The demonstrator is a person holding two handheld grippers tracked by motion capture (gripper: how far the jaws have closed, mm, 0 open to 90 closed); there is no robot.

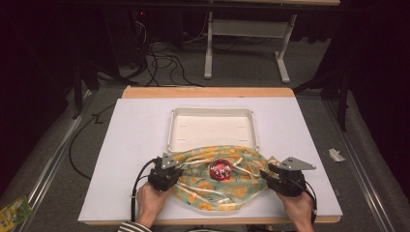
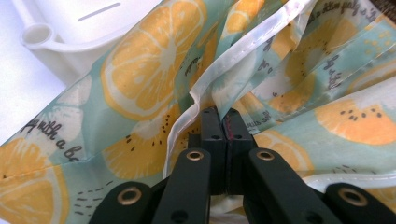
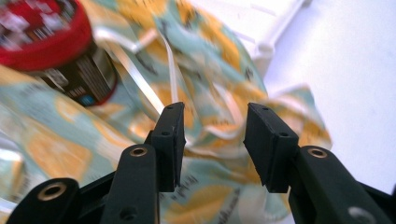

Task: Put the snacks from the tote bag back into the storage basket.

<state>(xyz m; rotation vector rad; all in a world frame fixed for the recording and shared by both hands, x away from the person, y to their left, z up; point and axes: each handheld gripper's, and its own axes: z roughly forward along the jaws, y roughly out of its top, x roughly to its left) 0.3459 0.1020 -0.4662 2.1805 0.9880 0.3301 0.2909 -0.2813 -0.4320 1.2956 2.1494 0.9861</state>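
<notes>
Up front, a white table [image 1: 135,145] on grey floor holds a tray [image 1: 212,128]; the lemon-print bag [image 1: 220,186] lies before it, left gripper [image 2: 223,121] pinching its edge, right gripper [image 3: 214,128] parted, gripping nothing

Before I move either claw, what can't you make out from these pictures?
- Print on the red-lidded can: blurred in the right claw view, too small in the high view.
- Script on the lemon-print bag: cut off by folds in the left claw view.
- How much fabric the left claw pinches: hidden behind its shut jaws.
- Near wall of the white tray: covered by the bag.
</notes>
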